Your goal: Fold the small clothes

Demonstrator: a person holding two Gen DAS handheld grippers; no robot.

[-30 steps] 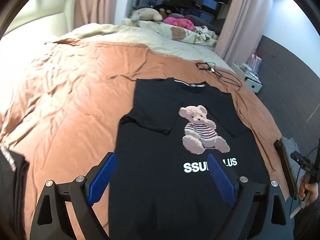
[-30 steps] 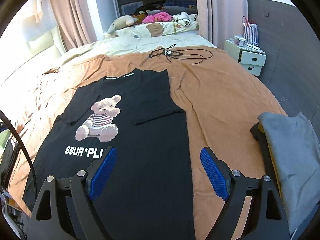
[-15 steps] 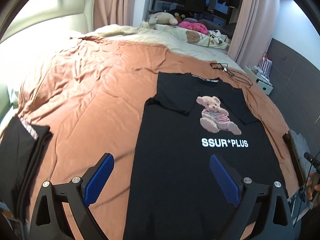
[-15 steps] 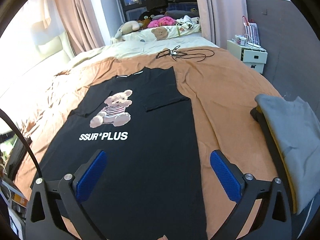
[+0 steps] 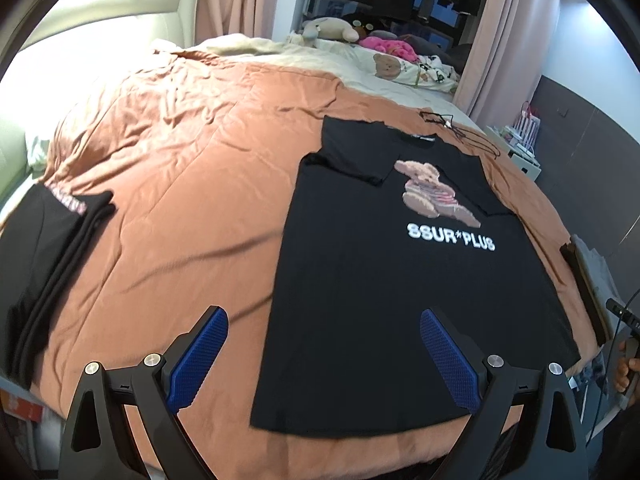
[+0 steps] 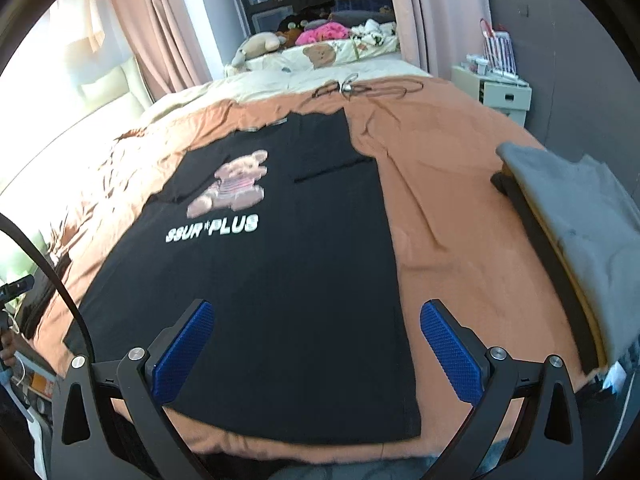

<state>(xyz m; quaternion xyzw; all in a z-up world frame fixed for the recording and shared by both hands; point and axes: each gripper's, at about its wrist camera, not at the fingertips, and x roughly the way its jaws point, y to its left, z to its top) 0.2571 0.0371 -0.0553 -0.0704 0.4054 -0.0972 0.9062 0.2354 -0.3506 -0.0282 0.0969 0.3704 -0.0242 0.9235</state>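
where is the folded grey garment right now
In the right wrist view, the folded grey garment tops a stack at the right edge of the orange bedspread, right of the black bear-print T-shirt.

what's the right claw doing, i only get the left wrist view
observer: The right claw is open with nothing between its pads; its jaws have just been opening.
operator: where is it aimed
observer: At the near right part of the black shirt. The shirt's right edge runs between the two pads, and its hem corner lies flat on the orange cover.
operator: anything next to the shirt on that side
observer: A folded gray garment tops a stack at the bed's right edge, apart from the shirt.
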